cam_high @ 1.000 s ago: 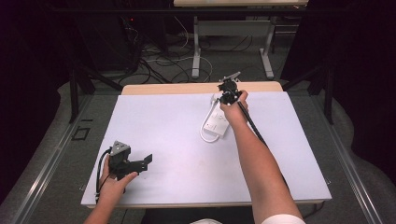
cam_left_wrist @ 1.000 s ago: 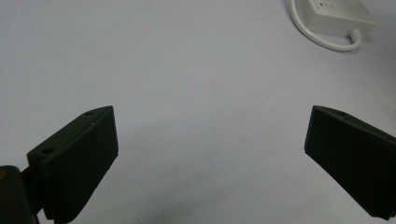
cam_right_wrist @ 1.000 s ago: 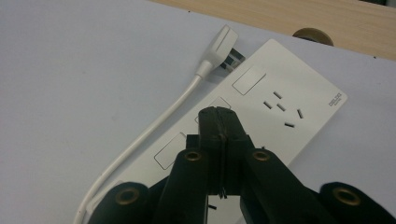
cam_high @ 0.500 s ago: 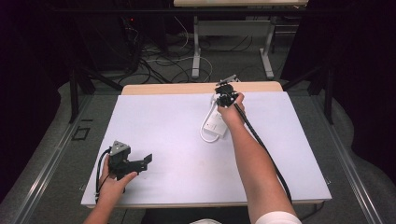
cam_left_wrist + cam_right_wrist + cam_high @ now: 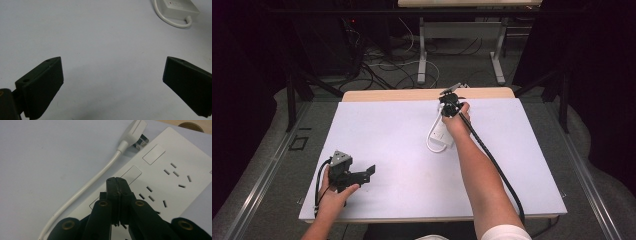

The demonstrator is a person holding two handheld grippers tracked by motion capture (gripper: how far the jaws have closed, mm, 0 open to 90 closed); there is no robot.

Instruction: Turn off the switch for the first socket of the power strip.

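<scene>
right gripper view has the right tool [image 5: 117, 181] with its jaws pressed together and nothing between them, its tip poised over a switch [image 5: 131, 174] on the white power strip [image 5: 175, 165]; whether it touches is unclear. the plug [image 5: 133, 131] lies beyond the tip, its cord [image 5: 87, 187] trailing back along the tool's left. likely a switch press: push straight down, squarely. the left tool [image 5: 112, 82] gapes wide over bare tabletop [image 5: 100, 37], well short of the strip.

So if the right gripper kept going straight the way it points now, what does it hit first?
Most likely the white power strip: the right gripper, jaws shut, points down at its face near a rectangular button. How much gap remains is unclear. The plug lies further on, off that line.
</scene>
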